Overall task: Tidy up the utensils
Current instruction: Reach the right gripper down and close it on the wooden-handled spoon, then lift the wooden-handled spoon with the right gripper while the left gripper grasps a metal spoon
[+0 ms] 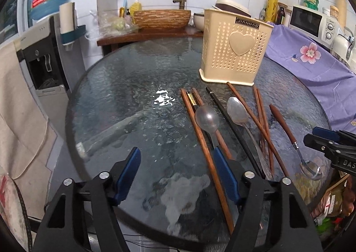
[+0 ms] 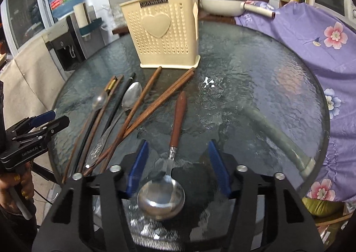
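Low in the right wrist view, the right hand-held gripper (image 2: 178, 163) stands open astride the wooden-handled spoon (image 2: 169, 163) on the glass counter (image 2: 255, 96), its bowl nearest; closing squarely on the metal neck should grip best. Left hand-held gripper (image 1: 176, 166) is open too, beside chopsticks (image 1: 200, 136). Farther up, centre-frame, stands the cream holder (image 2: 164, 29).

Cream heart-patterned holder (image 2: 165, 36); brown chopsticks (image 2: 142, 100); purple flowered cloth (image 2: 322, 47).
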Motion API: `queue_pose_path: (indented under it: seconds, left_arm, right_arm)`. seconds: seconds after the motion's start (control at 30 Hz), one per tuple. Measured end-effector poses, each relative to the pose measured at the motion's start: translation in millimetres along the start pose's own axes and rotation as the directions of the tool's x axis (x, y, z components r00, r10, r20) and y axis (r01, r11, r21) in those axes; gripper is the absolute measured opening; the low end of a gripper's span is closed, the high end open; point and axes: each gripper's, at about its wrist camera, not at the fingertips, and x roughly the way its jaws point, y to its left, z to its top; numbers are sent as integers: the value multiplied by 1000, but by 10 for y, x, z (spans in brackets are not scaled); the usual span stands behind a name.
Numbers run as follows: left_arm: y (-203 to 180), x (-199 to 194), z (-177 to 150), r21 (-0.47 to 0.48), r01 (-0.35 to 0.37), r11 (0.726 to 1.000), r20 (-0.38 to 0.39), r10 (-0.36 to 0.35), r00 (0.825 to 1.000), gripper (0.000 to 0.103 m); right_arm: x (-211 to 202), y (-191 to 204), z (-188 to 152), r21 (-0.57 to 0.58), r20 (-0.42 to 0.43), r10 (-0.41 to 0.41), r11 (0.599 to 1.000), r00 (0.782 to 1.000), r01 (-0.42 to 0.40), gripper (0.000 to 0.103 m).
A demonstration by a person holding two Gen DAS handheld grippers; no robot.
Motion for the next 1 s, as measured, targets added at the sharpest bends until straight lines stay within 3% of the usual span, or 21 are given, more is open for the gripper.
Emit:
queue_pose_path:
  seconds: [0.23, 0.47, 1.0]
  left_arm:
    - [-50, 147, 93, 24, 17, 1000, -29, -16, 999, 64]
    - [-182, 296, 196, 59, 22, 998, -47, -20, 999, 64]
    - [-313, 527, 312, 109, -25, 994, -77, 33, 996, 64]
  right_arm:
    - [252, 21, 128, -10, -60, -35, 999, 998, 34, 41]
    - [436, 33, 181, -9, -100, -43, 999, 994, 42, 36]
    - [588, 112, 312, -72, -98, -102, 993, 990, 95, 20]
